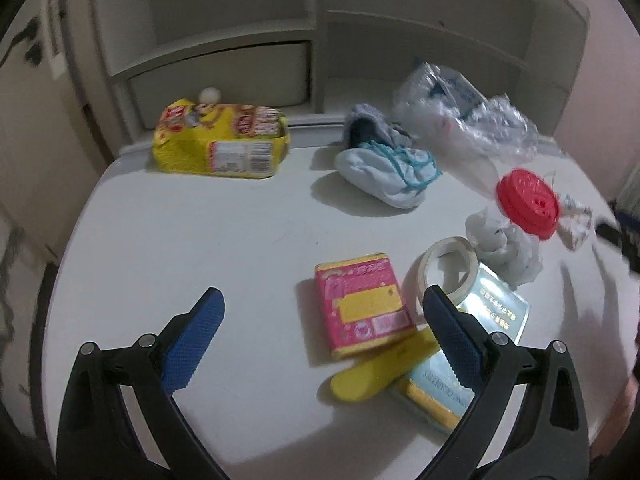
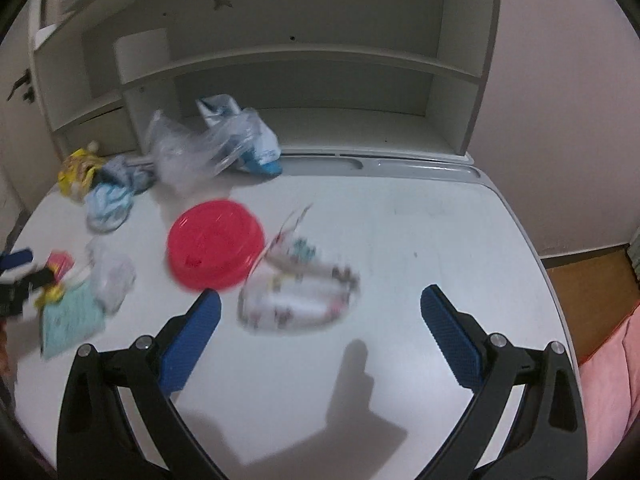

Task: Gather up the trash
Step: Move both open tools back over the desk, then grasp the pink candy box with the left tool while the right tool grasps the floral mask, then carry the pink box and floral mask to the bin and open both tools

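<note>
Trash lies on a white desk (image 1: 180,232). My left gripper (image 1: 322,300) is open above the desk, just in front of a pink and yellow carton (image 1: 362,304). A yellow strip (image 1: 380,368) and a pale blue packet (image 1: 464,344) lie under its right finger, beside a tape roll (image 1: 442,268). My right gripper (image 2: 320,296) is open over a clear printed wrapper (image 2: 296,300), with a red lid (image 2: 216,244) at its left fingertip. The red lid also shows in the left wrist view (image 1: 528,202). The left gripper shows at the far left of the right wrist view (image 2: 16,268).
A yellow snack bag (image 1: 222,140), a blue and white cloth (image 1: 388,164), clear plastic bags (image 1: 460,116) and crumpled tissue (image 1: 504,248) lie further back. A white shelf unit (image 2: 304,64) stands behind the desk. The desk's right edge (image 2: 532,248) drops to the floor.
</note>
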A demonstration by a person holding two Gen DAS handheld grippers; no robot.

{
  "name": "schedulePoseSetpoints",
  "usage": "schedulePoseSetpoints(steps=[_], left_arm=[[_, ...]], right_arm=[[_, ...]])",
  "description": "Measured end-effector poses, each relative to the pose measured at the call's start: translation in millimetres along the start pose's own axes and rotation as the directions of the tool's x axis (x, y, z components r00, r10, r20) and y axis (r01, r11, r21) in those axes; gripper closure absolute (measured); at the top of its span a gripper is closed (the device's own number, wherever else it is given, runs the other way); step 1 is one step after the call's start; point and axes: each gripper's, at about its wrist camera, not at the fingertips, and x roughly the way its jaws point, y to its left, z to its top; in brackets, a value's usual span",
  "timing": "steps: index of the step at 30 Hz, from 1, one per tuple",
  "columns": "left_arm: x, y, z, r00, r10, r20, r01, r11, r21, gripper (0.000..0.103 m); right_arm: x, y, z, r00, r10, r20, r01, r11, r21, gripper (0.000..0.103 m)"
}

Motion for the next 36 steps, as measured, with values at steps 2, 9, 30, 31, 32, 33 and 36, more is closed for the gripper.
schedulePoseSetpoints(steps=[2,9,30,31,32,33,36], left_arm=[[6,-2,1,1.0,0.02,-0.013,-0.02,1.0,0.021,0.007],[24,15,-3,0.998,0.028,-0.059,-0.029,1.0,-0.005,0.006],[12,19,3,0.999,-0.008,0.048,0.009,1.0,-0.028,0.062],[7,18,5,0.998,-0.009,0.061,0.011,1.0,-0.026,0.062],[2,17,8,0.997,-0.015,0.071,0.017,1.0,-0.026,0.062],[-2,15,10,0.997,-0.019,0.079,0.021,1.0,-0.023,0.062],[-23,0,20,0.993,-0.032,0.117,0.031,0.999,0.005,0.062]], right_arm=[[15,0,6,0.999,0.004,-0.04,-0.004,1.0,-0.003,0.006],[47,-3,1,0.991,0.032,-0.131,-0.032,0.999,0.002,0.006],[34,-4,3,0.999,0.037,-0.016,-0.037,0.999,-0.006,0.074],[28,-4,3,0.999,0.025,0.02,-0.025,1.0,-0.005,0.074],[23,-5,2,0.999,0.013,0.049,-0.013,1.0,-0.006,0.074],[17,-6,2,0.997,-0.005,0.08,0.005,1.0,-0.005,0.074],[0,-15,-1,0.991,0.017,0.135,-0.02,1.0,0.021,0.074]])
